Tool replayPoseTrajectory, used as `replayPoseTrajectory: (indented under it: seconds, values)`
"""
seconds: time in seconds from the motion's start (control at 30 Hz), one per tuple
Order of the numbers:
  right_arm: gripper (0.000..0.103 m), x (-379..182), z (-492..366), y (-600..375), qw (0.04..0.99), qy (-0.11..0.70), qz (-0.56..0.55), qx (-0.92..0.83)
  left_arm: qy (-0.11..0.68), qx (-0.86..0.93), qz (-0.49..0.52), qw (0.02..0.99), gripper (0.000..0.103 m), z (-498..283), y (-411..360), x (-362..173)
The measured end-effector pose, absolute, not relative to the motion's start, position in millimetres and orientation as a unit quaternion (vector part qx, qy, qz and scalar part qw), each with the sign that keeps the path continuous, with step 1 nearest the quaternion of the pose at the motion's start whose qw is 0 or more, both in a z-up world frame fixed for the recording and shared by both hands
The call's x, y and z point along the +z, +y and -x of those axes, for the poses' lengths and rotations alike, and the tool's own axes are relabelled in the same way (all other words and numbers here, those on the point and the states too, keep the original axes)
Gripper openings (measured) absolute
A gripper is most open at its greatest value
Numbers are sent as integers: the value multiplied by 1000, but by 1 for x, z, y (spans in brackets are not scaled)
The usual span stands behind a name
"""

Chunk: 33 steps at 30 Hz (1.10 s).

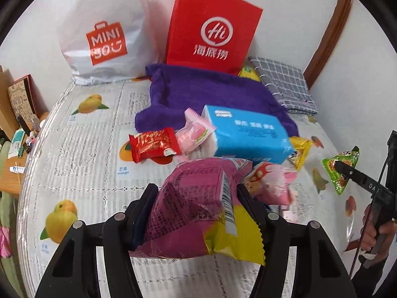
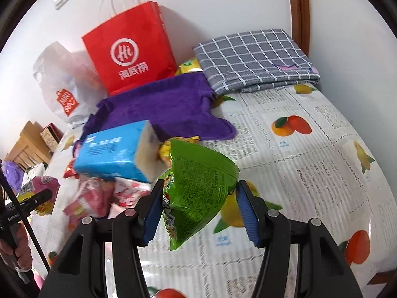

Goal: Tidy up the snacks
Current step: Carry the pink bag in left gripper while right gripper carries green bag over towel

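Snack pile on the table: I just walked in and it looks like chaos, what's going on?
A person is sorting snacks with two handheld tools. The left tool grips a pink-and-yellow snack bag; the right tool holds a green snack packet, lifted off the fruit-print tablecloth. More snacks and a blue tissue pack remain piled.

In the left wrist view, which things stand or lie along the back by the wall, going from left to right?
White MINISO bag → red paper bag → grey checked cloth. The purple towel lies in front of them, so I leave it out of the order.
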State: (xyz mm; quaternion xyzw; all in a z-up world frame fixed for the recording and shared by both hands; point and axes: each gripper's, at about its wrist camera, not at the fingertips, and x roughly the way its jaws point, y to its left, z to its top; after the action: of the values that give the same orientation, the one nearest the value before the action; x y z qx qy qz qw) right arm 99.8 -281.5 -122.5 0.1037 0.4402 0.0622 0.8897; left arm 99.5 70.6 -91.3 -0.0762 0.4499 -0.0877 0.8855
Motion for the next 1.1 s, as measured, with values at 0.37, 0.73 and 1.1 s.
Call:
replayPoseTrajectory:
  seconds: [0.37, 0.73, 1.1]
  values:
    - [57, -87, -93, -249, 896, 423, -88, 103, 431, -105, 72, 893, 61, -100, 45, -60]
    - [57, -67, -129, -226, 899, 410, -81, 129, 429, -100, 58, 896, 61, -137, 35, -47]
    - [57, -58, -188, -209, 901, 404, -76, 137, 430, -106, 52, 895, 61, -190, 37, -37]
